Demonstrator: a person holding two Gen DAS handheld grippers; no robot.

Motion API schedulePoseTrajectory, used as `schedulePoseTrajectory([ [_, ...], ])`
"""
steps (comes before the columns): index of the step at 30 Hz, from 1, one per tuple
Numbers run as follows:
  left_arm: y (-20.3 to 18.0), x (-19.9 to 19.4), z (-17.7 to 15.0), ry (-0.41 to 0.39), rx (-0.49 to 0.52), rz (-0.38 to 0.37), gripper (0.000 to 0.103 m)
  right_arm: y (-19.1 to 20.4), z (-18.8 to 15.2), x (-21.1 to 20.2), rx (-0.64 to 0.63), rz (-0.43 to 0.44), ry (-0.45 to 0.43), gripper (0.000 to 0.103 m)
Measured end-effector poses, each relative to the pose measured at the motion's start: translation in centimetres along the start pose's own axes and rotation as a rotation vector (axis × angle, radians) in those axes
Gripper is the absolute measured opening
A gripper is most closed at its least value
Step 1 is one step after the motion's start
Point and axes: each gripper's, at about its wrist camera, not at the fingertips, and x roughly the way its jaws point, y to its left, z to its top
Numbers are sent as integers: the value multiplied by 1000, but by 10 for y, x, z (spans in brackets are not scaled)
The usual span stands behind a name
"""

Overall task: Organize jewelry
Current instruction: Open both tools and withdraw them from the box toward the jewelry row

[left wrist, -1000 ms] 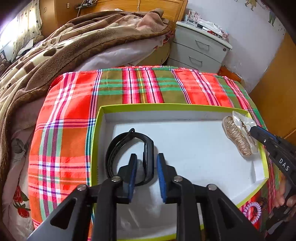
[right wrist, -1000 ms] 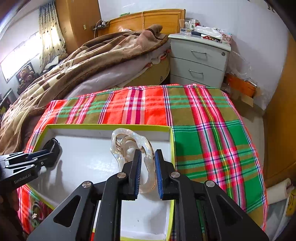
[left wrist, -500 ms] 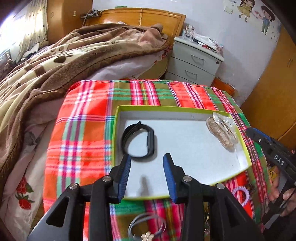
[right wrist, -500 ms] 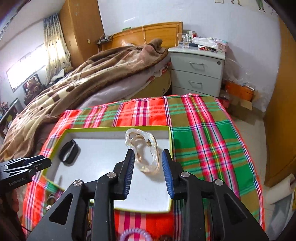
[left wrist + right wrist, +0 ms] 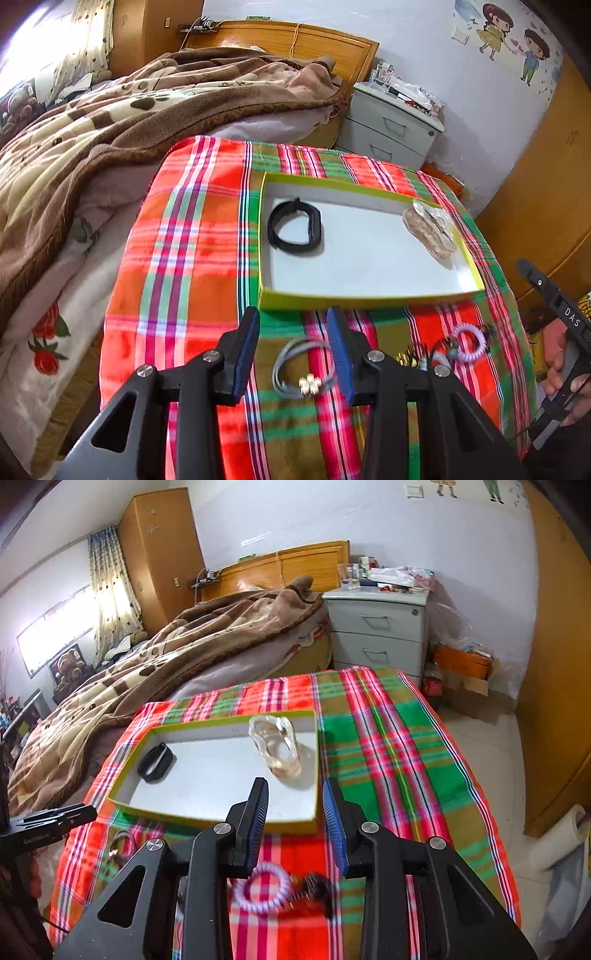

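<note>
Jewelry lies in two groups on the plaid-covered desk (image 5: pixel 192 258). In the green-rimmed box (image 5: pixel 354 293): a black wristband (image 5: pixel 295 229) at its left, and a clear bag of gold-coloured pieces (image 5: pixel 430 230) at its right. In front of the box: a grey cord bracelet (image 5: pixel 295 369) and a purple coil band (image 5: pixel 261 886). My right hand-held gripper (image 5: pixel 295 821) reads "DAS" in the left view. My left hand-held gripper (image 5: pixel 293 354) and the right one are both released, grasping nothing.

You've pulled both grippers back from the tray (image 5: pixel 365 296): the left gripper (image 5: pixel 293 354) released the black band (image 5: pixel 294 230), the right gripper (image 5: pixel 295 821) released the clear bagged bracelet (image 5: pixel 277 747); both spread wide.
</note>
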Motion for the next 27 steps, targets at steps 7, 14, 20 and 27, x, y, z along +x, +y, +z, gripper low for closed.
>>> schedulePoseTrajectory([
  [7, 10, -2, -26, 25, -30, -27, 41, -22, -31, -5, 82, -29, 37, 32],
  [14, 17, -3, -48, 32, -45, -66, 45, -30, -52, 6, 144, 2, 102, 32],
  [20, 18, -2, -56, 48, -56, -71, 46, -24, -56, 21, 159, 24, 135, 41],
  [27, 23, 3, -59, 68, -81, -58, 46, -22, -63, 32, 158, 17, 177, 42],
])
